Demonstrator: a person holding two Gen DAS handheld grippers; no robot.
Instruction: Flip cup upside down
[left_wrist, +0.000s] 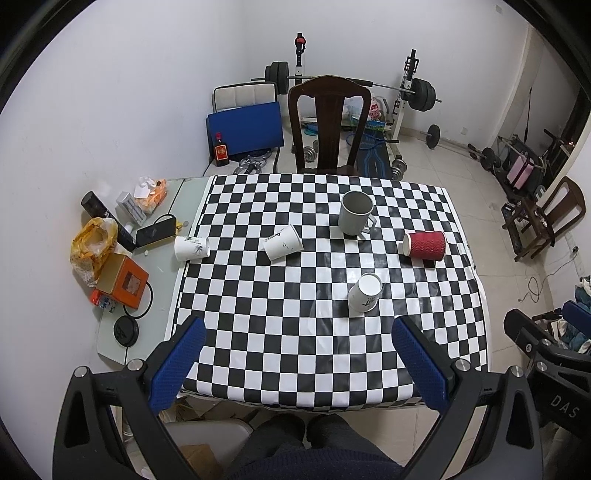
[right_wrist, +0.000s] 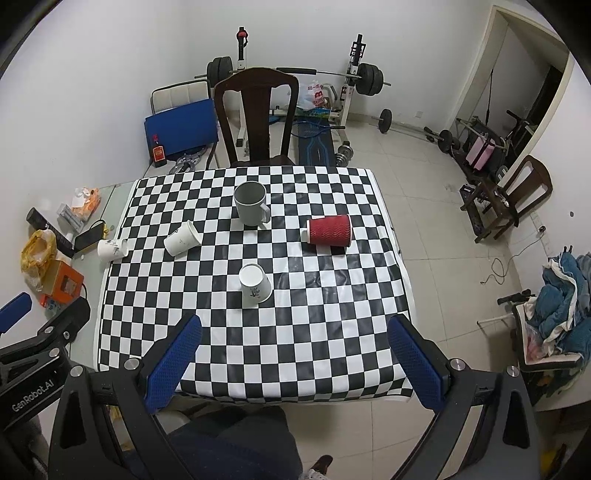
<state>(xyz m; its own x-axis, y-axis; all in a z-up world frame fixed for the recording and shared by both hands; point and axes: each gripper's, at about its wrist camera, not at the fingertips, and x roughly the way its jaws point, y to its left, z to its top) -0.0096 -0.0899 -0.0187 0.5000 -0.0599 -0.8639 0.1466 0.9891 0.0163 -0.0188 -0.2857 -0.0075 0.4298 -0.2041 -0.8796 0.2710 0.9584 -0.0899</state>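
On the checkered tablecloth stand a grey mug, upright with its mouth up, and a white paper cup upside down. A red ribbed cup lies on its side at the right. Two white paper cups lie on their sides at the left, one mid-table, one at the cloth's left edge. My left gripper and right gripper are both open and empty, held above the table's near edge.
A dark wooden chair stands behind the table. Clutter sits on the bare glass left of the cloth: an orange box, a yellow bag, a phone. Weight equipment lines the back wall. My legs show below the table's edge.
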